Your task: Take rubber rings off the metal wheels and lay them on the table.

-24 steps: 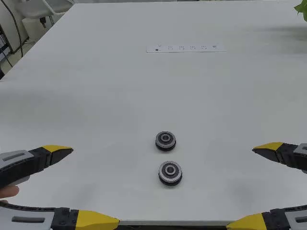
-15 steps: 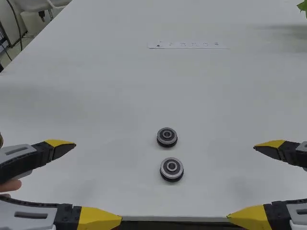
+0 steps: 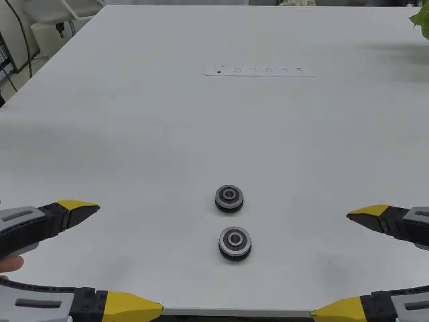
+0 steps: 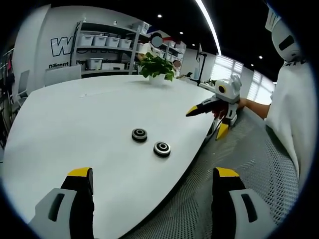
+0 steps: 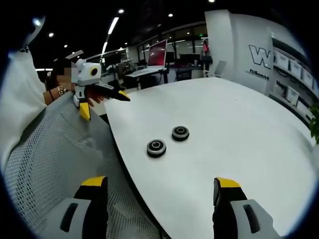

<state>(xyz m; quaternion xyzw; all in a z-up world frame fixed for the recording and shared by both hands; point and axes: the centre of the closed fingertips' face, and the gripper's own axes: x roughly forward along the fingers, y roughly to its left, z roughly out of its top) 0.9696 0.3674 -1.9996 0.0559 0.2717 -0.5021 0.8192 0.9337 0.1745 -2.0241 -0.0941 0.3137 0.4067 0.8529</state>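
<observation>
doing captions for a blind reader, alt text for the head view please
On a white table, near its front edge, the far wheel lies just behind the near wheel, both small, metal and black-rimmed. The left gripper and right gripper are open at either side, clear of both. A white strip lies farther back.

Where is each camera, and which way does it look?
Head view: on the head, looking down at table, two wheels; left gripper and right gripper below.
Left gripper view: on that gripper, facing right across the table; own jaws, shirt.
Right gripper view: on that gripper, facing left; own jaws, shirt.
Shared: both gripper views show the wheels and the other gripper.
</observation>
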